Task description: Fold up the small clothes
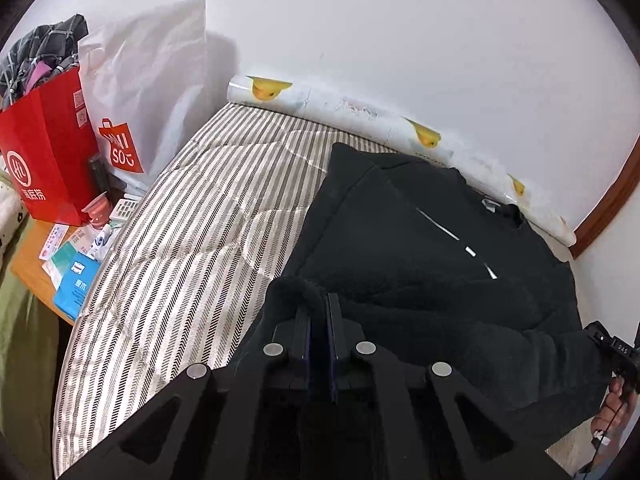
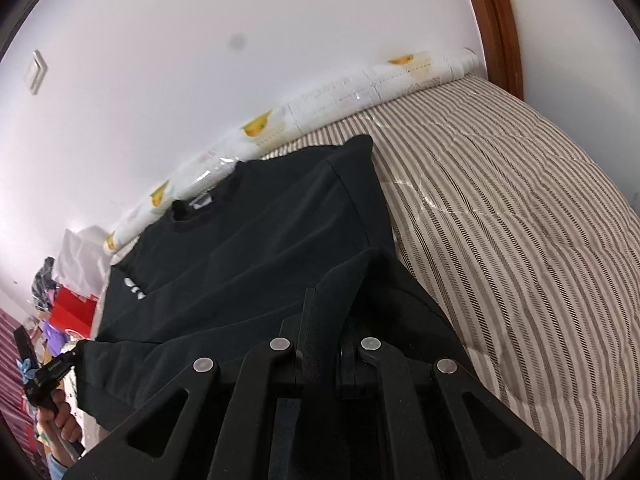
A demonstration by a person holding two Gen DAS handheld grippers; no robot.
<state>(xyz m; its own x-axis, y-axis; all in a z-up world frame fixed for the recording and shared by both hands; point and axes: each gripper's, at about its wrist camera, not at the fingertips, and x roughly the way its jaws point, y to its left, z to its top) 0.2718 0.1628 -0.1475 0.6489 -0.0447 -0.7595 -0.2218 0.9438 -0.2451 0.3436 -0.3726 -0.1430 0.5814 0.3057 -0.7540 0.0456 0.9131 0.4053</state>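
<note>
While a red paper bag and a white Miniso shopping bag are seen at far left, the black fleece sweatshirt is spread on the striped grey-and-white quilt. Its hem is pinched by the closed left gripper and the right gripper, likewise clamped on fabric.

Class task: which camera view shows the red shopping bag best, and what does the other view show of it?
The left wrist view: the red shopping bag stands large at the left, white logo legible, clothes sticking out the top. The right wrist view shows only a small, blurred red patch near the left edge.
</note>
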